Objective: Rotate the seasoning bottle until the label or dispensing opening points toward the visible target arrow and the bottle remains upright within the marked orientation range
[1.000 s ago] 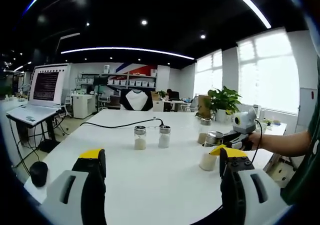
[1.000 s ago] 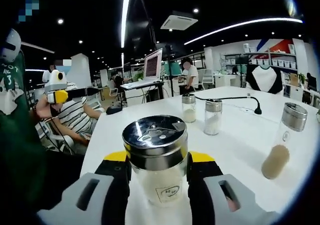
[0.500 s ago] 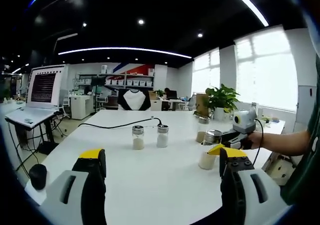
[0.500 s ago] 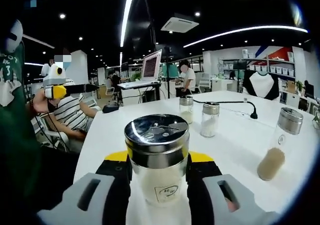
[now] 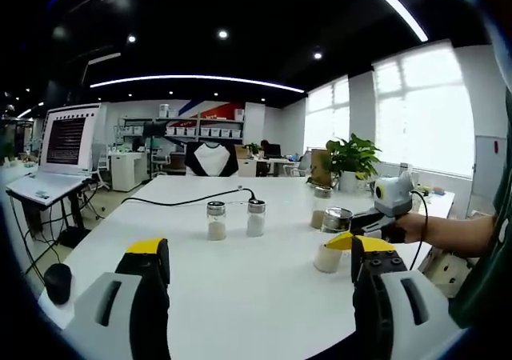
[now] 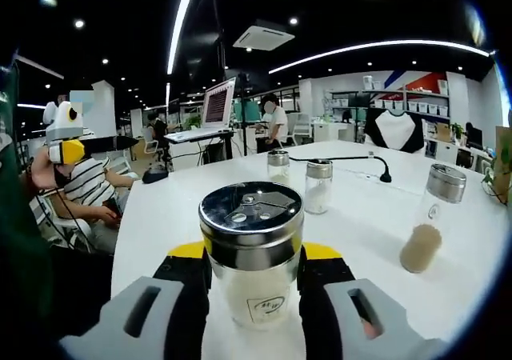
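Where the white table [image 5: 240, 272] spreads across the left gripper view, it takes up most of the lower half, and it runs on just as broadly in the right gripper view [image 6: 360, 240]. A black cable [image 5: 188, 201] trails over its far side, ending just behind a pair of small shakers. Beyond the table, at the left of the left gripper view, an open laptop [image 5: 56, 156] sits on a stand, and a potted plant [image 5: 352, 156] stands by the windows on the right.

The left gripper [image 5: 252, 272] hangs over the bare tabletop with its jaws wide apart and nothing between them. The right gripper [image 6: 252, 284] has its jaws clamped on the seasoning bottle [image 6: 250, 252], pressing on the glass just under the metal cap. The bottle stands upright, a small printed mark on its glass faces the camera, and its perforated lid shows several holes. The same bottle appears in the left gripper view [image 5: 330, 244] near the right edge of the table, with the right gripper [image 5: 376, 220] and the person's hand [image 5: 420, 228] beside it.

A pair of small shakers [image 6: 298, 180] stands side by side, well apart from the held bottle. A taller bottle with brownish powder [image 6: 428, 216] stands alone on the right of the right gripper view.
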Demonstrator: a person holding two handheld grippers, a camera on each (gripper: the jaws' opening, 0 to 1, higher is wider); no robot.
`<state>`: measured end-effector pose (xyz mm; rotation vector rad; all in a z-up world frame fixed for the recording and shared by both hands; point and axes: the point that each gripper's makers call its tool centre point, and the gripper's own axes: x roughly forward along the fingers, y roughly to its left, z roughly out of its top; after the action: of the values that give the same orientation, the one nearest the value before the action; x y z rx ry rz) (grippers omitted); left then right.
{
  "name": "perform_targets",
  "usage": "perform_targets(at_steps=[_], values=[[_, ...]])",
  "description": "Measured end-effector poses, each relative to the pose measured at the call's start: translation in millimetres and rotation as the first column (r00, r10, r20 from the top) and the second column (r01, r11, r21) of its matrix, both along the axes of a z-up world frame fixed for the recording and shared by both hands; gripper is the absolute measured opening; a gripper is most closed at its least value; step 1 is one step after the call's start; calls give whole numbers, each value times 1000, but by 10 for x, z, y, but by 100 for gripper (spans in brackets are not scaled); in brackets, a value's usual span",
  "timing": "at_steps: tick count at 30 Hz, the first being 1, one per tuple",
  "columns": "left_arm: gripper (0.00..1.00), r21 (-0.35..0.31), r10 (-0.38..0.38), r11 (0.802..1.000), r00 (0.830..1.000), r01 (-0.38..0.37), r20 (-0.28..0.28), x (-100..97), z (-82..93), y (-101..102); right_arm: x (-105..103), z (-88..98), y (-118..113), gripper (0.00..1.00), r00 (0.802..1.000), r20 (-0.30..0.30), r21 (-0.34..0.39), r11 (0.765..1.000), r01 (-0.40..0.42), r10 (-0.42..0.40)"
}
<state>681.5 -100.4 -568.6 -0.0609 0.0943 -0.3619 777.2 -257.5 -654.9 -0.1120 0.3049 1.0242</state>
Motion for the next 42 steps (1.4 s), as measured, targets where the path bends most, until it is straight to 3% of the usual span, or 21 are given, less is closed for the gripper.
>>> perform_targets(at_steps=[14, 23, 29, 35, 42], values=[[100, -15, -2, 1000, 1000, 2, 0, 11, -6, -39, 100, -22, -38, 41, 995, -4, -11, 995, 103, -103], [100, 3, -3, 1000, 1000, 3, 9, 8, 25, -52, 117, -28, -48, 41, 971, 5, -10, 971, 239, -239], [100, 14, 2, 1000, 1000, -2, 12, 15, 29, -56, 125, -25, -62, 41, 963, 7, -11, 962, 271, -271], [100, -10, 19, 1000, 1000, -19, 8, 41, 24, -50, 110, -34, -76, 41, 942, 20, -12, 942, 336, -336], [100, 7, -7, 1000, 1000, 7, 15, 45, 32, -108, 119, -31, -93, 40, 923, 20, -15, 923, 384, -384]])
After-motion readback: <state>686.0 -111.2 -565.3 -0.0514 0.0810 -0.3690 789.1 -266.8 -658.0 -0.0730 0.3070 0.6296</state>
